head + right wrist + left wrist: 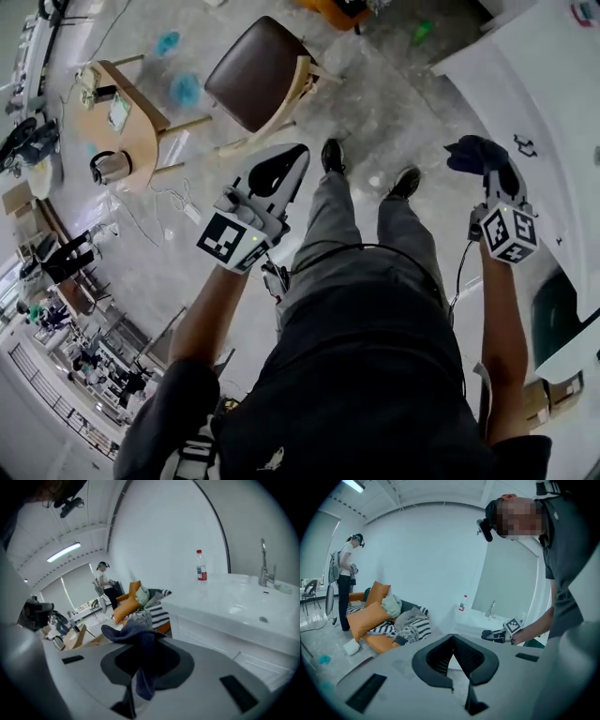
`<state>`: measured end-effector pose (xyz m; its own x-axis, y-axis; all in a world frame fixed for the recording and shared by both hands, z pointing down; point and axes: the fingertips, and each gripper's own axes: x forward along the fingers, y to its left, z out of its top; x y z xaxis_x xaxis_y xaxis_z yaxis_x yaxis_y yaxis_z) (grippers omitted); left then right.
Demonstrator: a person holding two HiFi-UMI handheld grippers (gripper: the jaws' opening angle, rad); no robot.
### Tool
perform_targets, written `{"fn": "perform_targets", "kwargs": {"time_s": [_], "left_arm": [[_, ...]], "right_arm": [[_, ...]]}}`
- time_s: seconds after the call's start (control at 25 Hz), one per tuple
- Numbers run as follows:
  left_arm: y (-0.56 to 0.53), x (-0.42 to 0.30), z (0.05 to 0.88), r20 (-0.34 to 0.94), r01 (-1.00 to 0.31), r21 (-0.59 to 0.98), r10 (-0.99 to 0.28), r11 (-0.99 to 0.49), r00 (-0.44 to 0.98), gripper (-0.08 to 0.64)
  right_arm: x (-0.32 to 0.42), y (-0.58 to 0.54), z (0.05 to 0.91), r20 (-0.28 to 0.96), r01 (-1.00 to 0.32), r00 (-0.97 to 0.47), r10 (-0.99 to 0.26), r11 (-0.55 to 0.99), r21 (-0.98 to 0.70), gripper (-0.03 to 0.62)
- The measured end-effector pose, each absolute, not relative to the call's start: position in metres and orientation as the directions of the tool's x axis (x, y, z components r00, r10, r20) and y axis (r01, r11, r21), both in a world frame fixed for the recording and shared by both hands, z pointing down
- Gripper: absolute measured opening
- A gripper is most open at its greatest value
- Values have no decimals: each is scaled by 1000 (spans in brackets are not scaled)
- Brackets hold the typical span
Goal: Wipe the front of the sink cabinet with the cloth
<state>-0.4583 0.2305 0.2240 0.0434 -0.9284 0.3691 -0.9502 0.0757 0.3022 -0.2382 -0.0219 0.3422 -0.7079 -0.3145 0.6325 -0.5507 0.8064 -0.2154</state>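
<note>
Seen from above, a person stands on a grey floor, left gripper (281,169) held out front, right gripper (497,176) clutching a dark cloth (476,153) near the white cabinet (548,103). A brown-seated chair (255,70) stands ahead.

A pale grey, glossy floor (394,112) is seen from the head view, with a brown-seated wooden chair (255,70) and a light wooden table (131,127) set on it. Plain white walls (426,559) are met by a curved white ceiling, where 1 strip light (63,551) is lit. An orange sofa (377,641) — piled with orange and striped cushions — is placed against the wall, near the white sink cabinet (201,630). Daylight is let in through a large window (79,595).
</note>
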Motion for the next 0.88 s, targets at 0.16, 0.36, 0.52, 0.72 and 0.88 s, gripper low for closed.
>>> {"fn": "perform_targets", "kwargs": {"time_s": [0.16,0.36,0.52,0.72,0.88], "left_arm": [[232,-441,194,330,-963,258,-944,82,8,5],[217,-413,147,259,-976,204,-966,70,-15,5],[212,-398,128,225,-982,186,-974,26,17,5],[213,-383,130,248,-983,182,-967,-10,56,5],[202,-369,117,237,-976,188,-959,-114,157,5]], "right_arm": [[-264,6,243,494,-373,-845,-205,888,-269,51],[-266,28,125,292,-195,-949,-122,953,-234,44],[-260,42,66,166,-169,-976,-140,970,-177,44],[-239,43,41,109,-208,-975,-192,965,-158,44],[-202,36,25,112,-334,-941,-320,931,-145,44]]}}
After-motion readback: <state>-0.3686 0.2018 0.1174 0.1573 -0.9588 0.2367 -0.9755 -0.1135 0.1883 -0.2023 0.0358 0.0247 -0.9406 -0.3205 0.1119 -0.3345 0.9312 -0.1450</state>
